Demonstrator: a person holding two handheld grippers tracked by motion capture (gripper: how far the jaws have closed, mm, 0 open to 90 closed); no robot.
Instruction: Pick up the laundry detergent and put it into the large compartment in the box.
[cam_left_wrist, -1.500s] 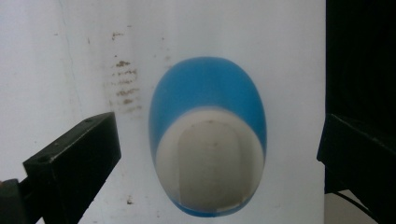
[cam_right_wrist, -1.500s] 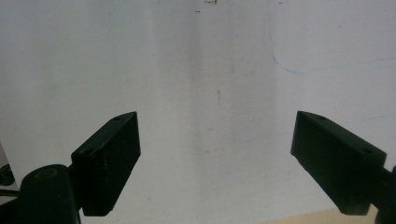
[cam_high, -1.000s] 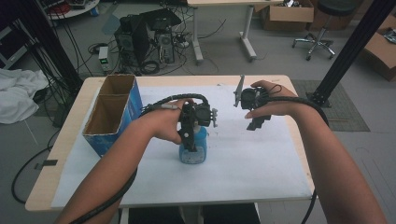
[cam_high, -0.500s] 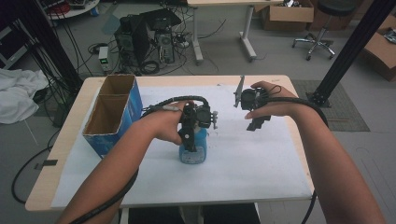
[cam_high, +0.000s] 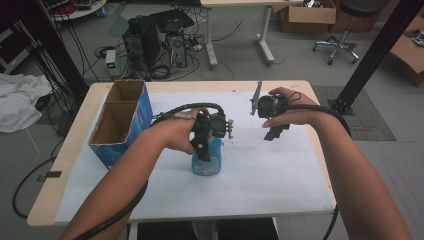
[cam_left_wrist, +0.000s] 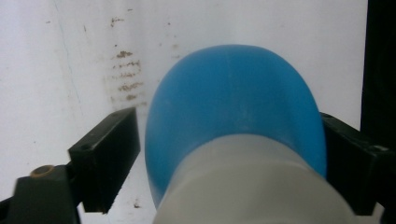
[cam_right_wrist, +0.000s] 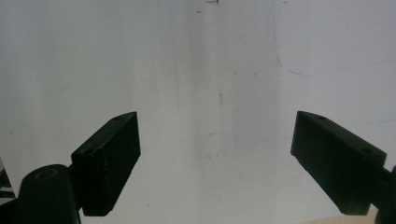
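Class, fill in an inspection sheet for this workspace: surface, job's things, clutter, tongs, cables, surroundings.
Surface: table under a white sheet, lightly stained.
Job's things: blue bottle standing mid-sheet; open cardboard box at the left edge.
Clutter: nothing seen.
Tongs: left tongs straddle the bottle, a gap at one jaw; right tongs open over bare sheet.
Cables: one trails from each hand.
Surroundings: computer towers, cardboard boxes, chair.

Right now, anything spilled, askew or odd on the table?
No spill. The blue bottle stands upright between the left tool's jaws. Only oddity: brown smudges on the white table cover beside the bottle. Right tool is open and holds nothing.
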